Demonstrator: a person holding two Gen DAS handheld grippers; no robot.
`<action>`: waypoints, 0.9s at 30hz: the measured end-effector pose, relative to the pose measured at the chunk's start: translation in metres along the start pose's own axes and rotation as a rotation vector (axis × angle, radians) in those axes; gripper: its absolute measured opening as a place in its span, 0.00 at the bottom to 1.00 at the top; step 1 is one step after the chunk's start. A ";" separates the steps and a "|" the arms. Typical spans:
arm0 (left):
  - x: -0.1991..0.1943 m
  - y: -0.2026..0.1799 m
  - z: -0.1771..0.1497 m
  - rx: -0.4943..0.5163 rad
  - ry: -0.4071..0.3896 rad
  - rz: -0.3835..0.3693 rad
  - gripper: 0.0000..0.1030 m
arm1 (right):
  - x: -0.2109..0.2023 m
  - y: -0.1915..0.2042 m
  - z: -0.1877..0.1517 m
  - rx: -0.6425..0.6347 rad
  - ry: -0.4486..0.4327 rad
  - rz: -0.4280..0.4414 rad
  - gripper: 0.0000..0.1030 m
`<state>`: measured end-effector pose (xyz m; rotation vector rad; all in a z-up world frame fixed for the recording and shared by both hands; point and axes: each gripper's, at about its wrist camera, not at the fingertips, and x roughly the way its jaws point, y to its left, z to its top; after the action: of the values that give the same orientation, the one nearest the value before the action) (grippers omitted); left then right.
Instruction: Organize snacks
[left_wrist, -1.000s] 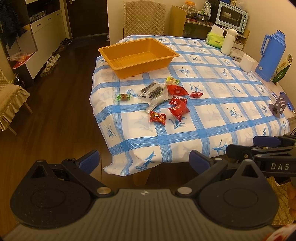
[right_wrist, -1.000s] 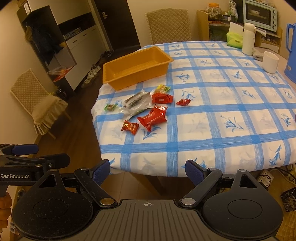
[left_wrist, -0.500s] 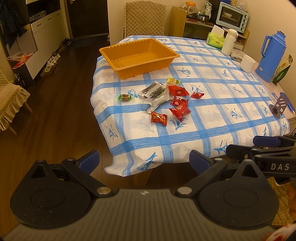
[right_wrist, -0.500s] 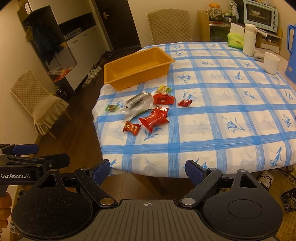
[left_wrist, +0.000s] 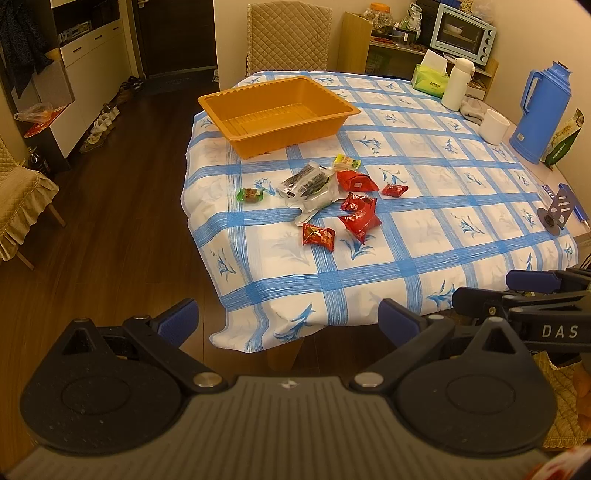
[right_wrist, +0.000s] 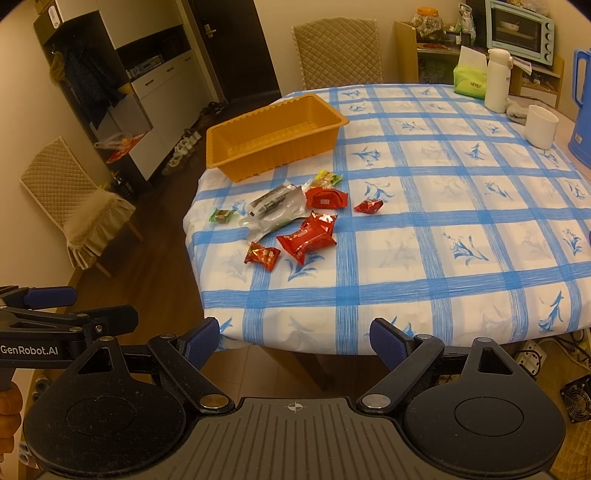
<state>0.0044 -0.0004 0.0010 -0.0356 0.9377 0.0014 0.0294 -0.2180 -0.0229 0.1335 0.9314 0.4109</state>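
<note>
Several snack packets lie loose on the blue-checked tablecloth (left_wrist: 424, 236): red packets (left_wrist: 360, 218) (right_wrist: 308, 238), a clear bag with dark sticks (left_wrist: 308, 182) (right_wrist: 275, 206), a small green sweet (left_wrist: 249, 195) (right_wrist: 221, 216) and a yellow-green one (left_wrist: 347, 161). An empty orange tray (left_wrist: 277, 110) (right_wrist: 273, 134) stands behind them near the table's left edge. My left gripper (left_wrist: 288, 323) and my right gripper (right_wrist: 295, 341) both hang off the table's near edge, well short of the snacks, open with nothing between their blue pads.
At the far right stand a blue thermos jug (left_wrist: 543, 110), a white cup (left_wrist: 495, 126), a white bottle (left_wrist: 457, 83) and a green tissue box (left_wrist: 428, 79). A metal stand (left_wrist: 557, 212) sits near the right edge. Quilted chairs (left_wrist: 288, 35) (right_wrist: 74, 199) flank the table.
None of the snacks or the tray has moved. Both views have shifted very slightly; the grippers stay open.
</note>
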 end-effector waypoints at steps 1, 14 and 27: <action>0.000 0.000 0.000 0.000 0.000 0.000 1.00 | 0.000 0.000 0.000 0.000 0.000 0.000 0.85; 0.000 -0.001 0.000 0.000 0.000 0.000 1.00 | 0.001 0.000 0.001 0.001 0.001 -0.001 0.85; 0.000 0.000 0.000 -0.001 0.001 -0.001 1.00 | 0.002 0.000 0.001 0.002 0.003 -0.002 0.85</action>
<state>0.0042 -0.0001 0.0005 -0.0372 0.9391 0.0012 0.0319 -0.2171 -0.0240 0.1338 0.9352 0.4082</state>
